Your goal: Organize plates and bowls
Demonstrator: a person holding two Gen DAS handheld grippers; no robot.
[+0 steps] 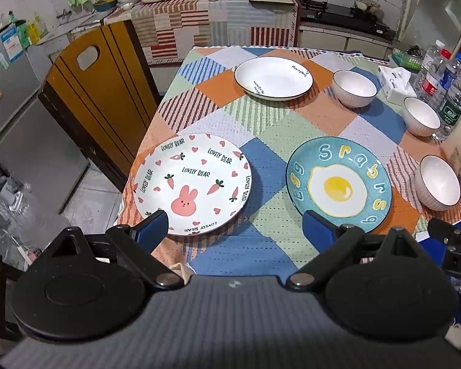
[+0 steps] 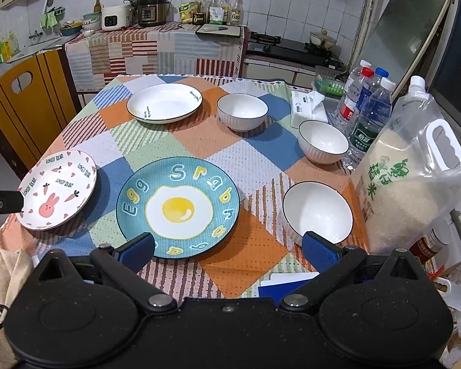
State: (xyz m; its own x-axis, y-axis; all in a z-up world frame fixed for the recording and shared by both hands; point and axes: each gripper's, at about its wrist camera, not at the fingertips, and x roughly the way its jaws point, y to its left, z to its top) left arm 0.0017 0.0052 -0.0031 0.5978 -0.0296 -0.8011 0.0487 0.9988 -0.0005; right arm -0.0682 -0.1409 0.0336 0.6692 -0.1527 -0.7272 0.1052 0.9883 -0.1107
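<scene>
Three plates lie on the patchwork tablecloth: a white bunny plate (image 1: 192,184) (image 2: 57,189) near left, a blue fried-egg plate (image 1: 338,184) (image 2: 178,206) near centre, and a plain white plate (image 1: 273,78) (image 2: 164,103) at the far side. Three white bowls stand along the right: far (image 1: 354,88) (image 2: 242,111), middle (image 1: 421,116) (image 2: 322,141) and near (image 1: 438,183) (image 2: 317,212). My left gripper (image 1: 235,230) hovers open over the near edge, between the bunny and egg plates. My right gripper (image 2: 229,253) is open too, between the egg plate and the near bowl. Both hold nothing.
A rice bag (image 2: 415,190), several water bottles (image 2: 368,113) and a tissue pack (image 2: 307,107) crowd the table's right side. A wooden chair (image 1: 98,92) stands at the left. Counters with cookers (image 2: 150,7) and a stove (image 2: 292,47) line the back wall. A fridge (image 1: 15,107) is far left.
</scene>
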